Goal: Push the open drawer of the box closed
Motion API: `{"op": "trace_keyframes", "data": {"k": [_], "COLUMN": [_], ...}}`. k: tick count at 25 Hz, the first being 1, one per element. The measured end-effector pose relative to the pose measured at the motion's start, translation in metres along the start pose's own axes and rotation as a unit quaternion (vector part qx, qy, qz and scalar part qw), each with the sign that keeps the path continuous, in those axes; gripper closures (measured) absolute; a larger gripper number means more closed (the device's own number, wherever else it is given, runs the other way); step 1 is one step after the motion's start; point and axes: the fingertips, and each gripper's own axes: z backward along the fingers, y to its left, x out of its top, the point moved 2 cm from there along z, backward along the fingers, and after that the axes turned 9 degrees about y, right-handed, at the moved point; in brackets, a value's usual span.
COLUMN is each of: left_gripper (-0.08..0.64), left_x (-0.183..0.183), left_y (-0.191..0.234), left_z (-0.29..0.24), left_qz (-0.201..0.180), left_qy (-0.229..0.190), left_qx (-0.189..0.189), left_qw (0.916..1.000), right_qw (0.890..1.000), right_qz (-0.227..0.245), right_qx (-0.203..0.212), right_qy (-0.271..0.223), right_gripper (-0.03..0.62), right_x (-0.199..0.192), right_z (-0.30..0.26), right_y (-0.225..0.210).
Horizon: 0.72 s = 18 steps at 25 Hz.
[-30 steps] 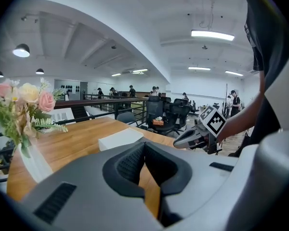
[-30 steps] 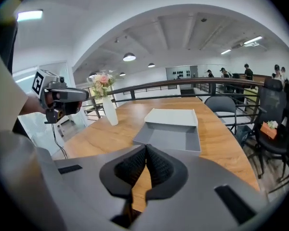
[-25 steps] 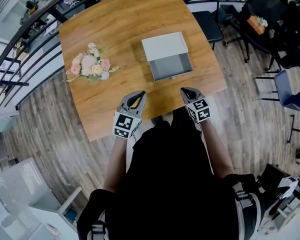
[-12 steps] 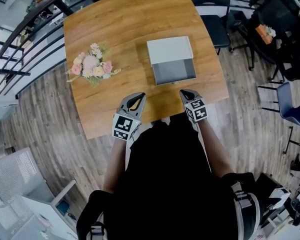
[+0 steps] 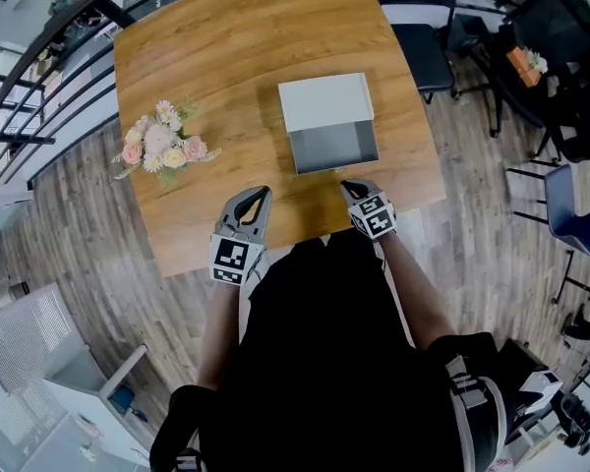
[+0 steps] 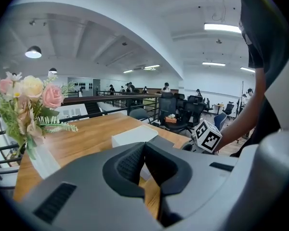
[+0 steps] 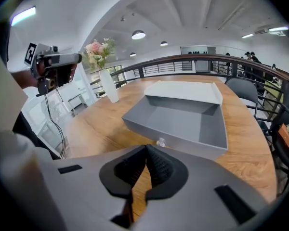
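Closing in since a second ago, the right gripper (image 5: 350, 186) now sits just short of the front of the open grey drawer (image 5: 334, 148), while the left gripper (image 5: 257, 194) hangs over the near edge of the wooden table (image 5: 226, 47), left of the box and well apart from it. Both pairs of jaws are pressed together tip to tip with nothing between them. The drawer stands pulled out toward the person from the white box (image 5: 324, 100), which rests right of centre on the tabletop. A small clear knob (image 7: 160, 142) on the drawer front faces the right gripper, near but not touching. A bouquet of pink and cream flowers (image 5: 162, 144) in a white vase (image 7: 110, 88) stands toward the table's left side, far from the box. The honey-coloured top has rounded corners and sits on a grey wood-plank floor (image 5: 88, 224). A dark railing (image 5: 49, 72) runs past the table's far left side, black office chairs (image 5: 408, 8) crowd the far right corner, and a blue chair (image 5: 575, 190) stands off to the right. Overhead, a white arched ceiling (image 6: 135, 28) carries strip lights, and people sit at desks in the distance.
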Motion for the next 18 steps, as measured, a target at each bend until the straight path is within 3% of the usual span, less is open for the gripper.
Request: {"op": "trace_keyframes", "data": {"k": [18], "left_gripper": [0.538], "left_x": [-0.008], "left_y": [0.011], "left_z": [-0.009], "left_qz": [0.004], "left_qy": [0.04], "left_qx": [0.034], "left_qw": [0.9986], "right_qw": [0.997], "right_qz": [-0.073], "right_qx": [0.017], "right_qy": [0.013], "right_gripper": [0.486], "right_x": [-0.009], "right_z": [-0.05], "right_y": [-0.036]}}
